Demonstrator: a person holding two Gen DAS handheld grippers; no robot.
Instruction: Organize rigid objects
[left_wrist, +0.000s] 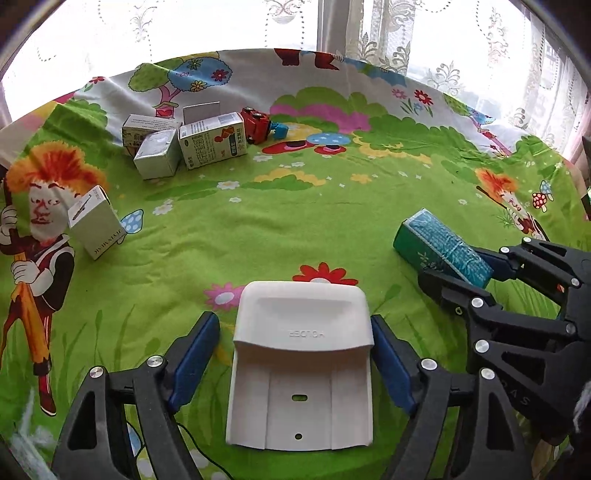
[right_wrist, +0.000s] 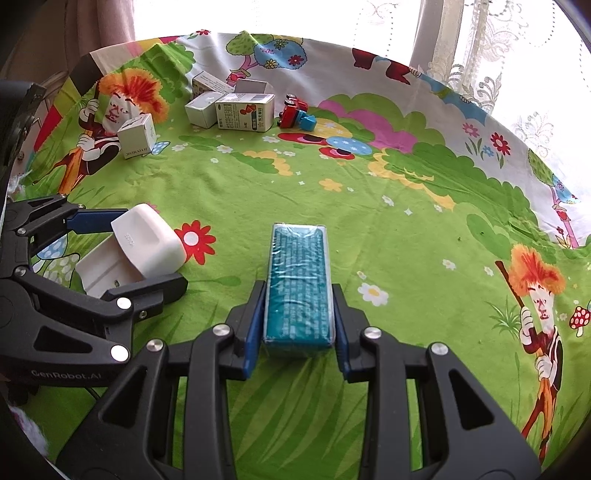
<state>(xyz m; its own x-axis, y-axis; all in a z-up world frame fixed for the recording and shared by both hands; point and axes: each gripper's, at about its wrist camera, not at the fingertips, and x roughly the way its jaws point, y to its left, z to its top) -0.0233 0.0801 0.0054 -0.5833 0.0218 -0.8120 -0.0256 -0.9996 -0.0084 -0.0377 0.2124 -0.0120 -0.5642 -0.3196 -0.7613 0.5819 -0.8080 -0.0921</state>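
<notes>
A white plastic holder (left_wrist: 303, 369) (right_wrist: 147, 240) lies on the bright cartoon cloth (left_wrist: 295, 221), between the fingers of my left gripper (left_wrist: 293, 319) (right_wrist: 151, 247). Its right pad (left_wrist: 388, 354) is against the holder's edge. The left pad (left_wrist: 195, 354) stands a small gap away, so the jaws are open around it. My right gripper (right_wrist: 299, 287) (left_wrist: 450, 266) is shut on a teal wrapped box (right_wrist: 297, 280) (left_wrist: 439, 243), both blue pads pressing its long sides. The box points away from the camera, its far end low over the cloth.
At the far left stand several small cartons (left_wrist: 212, 140) (right_wrist: 243, 110), with a red toy car (left_wrist: 256, 123) (right_wrist: 291, 109) beside them. A white box (left_wrist: 96, 225) (right_wrist: 136, 136) stands alone nearer left. Lace curtains (left_wrist: 406, 33) hang behind the table. A thin black cable (left_wrist: 199, 450) runs under my left gripper.
</notes>
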